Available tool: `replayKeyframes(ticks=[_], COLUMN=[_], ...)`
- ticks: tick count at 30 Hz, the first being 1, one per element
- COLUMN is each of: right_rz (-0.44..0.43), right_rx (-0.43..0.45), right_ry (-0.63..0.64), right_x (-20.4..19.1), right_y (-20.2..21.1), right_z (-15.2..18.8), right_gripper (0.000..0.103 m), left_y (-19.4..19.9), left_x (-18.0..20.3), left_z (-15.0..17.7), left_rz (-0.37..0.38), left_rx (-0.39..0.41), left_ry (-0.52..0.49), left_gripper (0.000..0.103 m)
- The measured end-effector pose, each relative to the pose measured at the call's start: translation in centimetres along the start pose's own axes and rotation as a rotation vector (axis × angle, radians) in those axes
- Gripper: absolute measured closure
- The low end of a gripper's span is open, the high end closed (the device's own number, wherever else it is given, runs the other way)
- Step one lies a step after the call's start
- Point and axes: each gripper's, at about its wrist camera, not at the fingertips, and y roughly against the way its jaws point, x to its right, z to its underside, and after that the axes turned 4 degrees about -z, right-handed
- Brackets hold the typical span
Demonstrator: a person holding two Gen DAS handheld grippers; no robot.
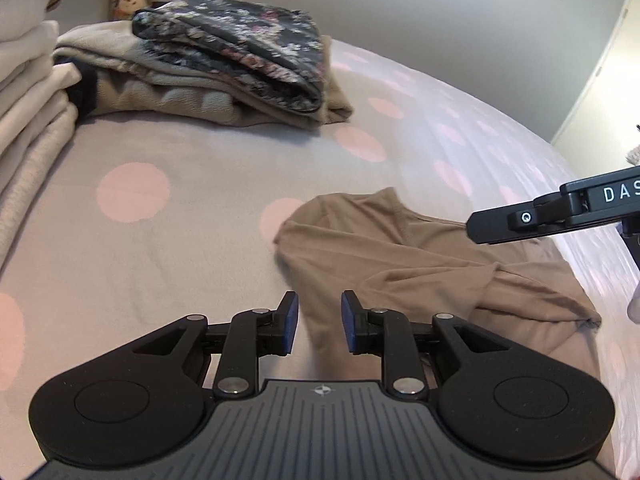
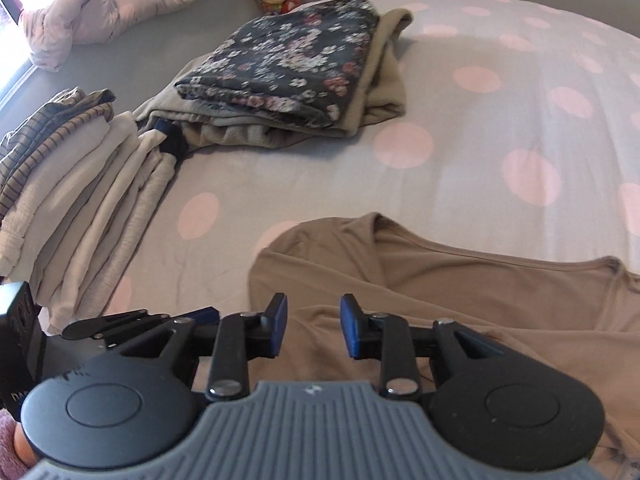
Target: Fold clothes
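A tan long-sleeved top [image 1: 400,264] lies partly folded on the dotted bedsheet, one sleeve crossed over its body. My left gripper [image 1: 320,320] hovers low over its near left edge, jaws apart, with cloth showing below the gap and nothing pinched. In the right wrist view the same top [image 2: 460,292] spreads to the right. My right gripper [image 2: 313,328] stands open just above it, its pads clear of the fabric. The left gripper's fingers [image 2: 200,314] show side-on at the lower left there.
A folded pile topped by a dark floral garment [image 2: 288,64] sits on beige clothes at the back. A stack of cream and striped folded clothes [image 2: 72,200] stands at the left. The grey sheet with pink dots [image 1: 160,216] lies between them. A door [image 1: 600,80] is at far right.
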Motion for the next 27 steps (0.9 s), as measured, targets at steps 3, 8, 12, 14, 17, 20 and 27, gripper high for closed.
replayKeyframes(ticks=[3,8,12,14,17,20,27], right_rz=[0.038,0.126,0.199,0.251,0.336,0.408,0.504], right_rx=[0.019,0.032,0.107,0.166,0.238,0.279,0.302], right_ry=[-0.025,-0.047,-0.016,0.003,0.035,0.082,0.213], right_x=[2.4,7.2,10.3,11.6,13.3,14.1,14.5], right_y=[1.6,4.5,7.7,9.4,11.3,11.8,9.5], right_z=[1.3,4.9,8.1,9.9,12.7,15.1,17.6], right_gripper=[0.071,0.071,0.07,0.068,0.066,0.065,0.061], left_y=[-0.1,-0.3,-0.5,-1.0,-2.2,-3.1,-3.6], left_x=[1.6,5.3,9.1,10.8,12.2,12.8,12.9], left_z=[0.3,1.2,2.6,3.8,4.8,5.2,5.6], left_rz=[0.011,0.019,0.01,-0.011,-0.067,-0.074,-0.106], left_rx=[-0.006,-0.019,-0.004,0.004,0.01,0.015,0.038], left_ry=[-0.062,-0.213,-0.394,-0.485,-0.551,-0.569,-0.602], left_gripper=[0.08,0.08,0.078,0.078,0.078,0.078,0.086])
